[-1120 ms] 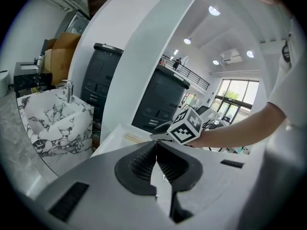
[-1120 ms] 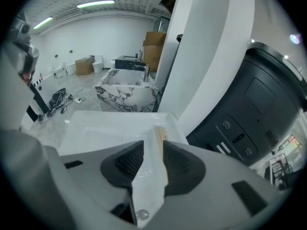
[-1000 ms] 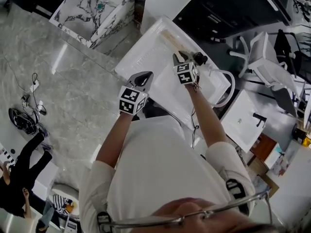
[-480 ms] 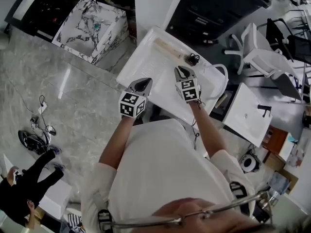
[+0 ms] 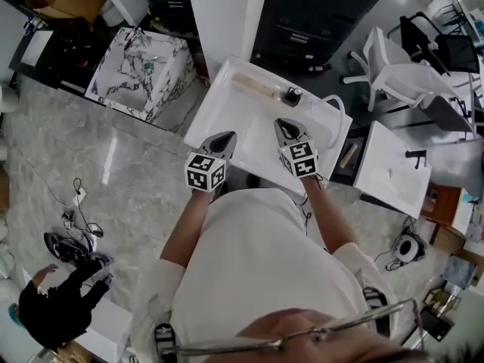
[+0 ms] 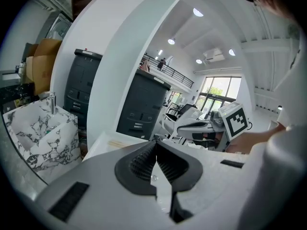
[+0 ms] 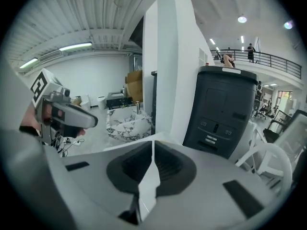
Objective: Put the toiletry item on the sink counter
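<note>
A small dark toiletry item [image 5: 292, 95] stands on the white sink counter [image 5: 227, 108] near its far edge, beside a long beige piece [image 5: 253, 88]. My right gripper [image 5: 282, 122] hovers over the counter's near half, well short of the item. Its jaws are closing, tips together, with nothing between them [image 7: 153, 143]. My left gripper [image 5: 226, 135] is level with it to the left, shut and empty [image 6: 156, 143]. Each gripper shows in the other's view: the right gripper [image 6: 211, 126] and the left gripper [image 7: 67, 114].
A marble basin unit [image 5: 140, 63] stands left of the counter, with a white pillar [image 5: 223, 13] and dark cabinets [image 5: 318, 13] behind. White chairs [image 5: 393, 66] and a second white basin [image 5: 389, 172] are at the right. A person [image 5: 60, 308] crouches at lower left.
The right gripper has drawn back from the dark item, which stays on the counter, and its jaws have come together. Both grippers now sit nearer the body.
</note>
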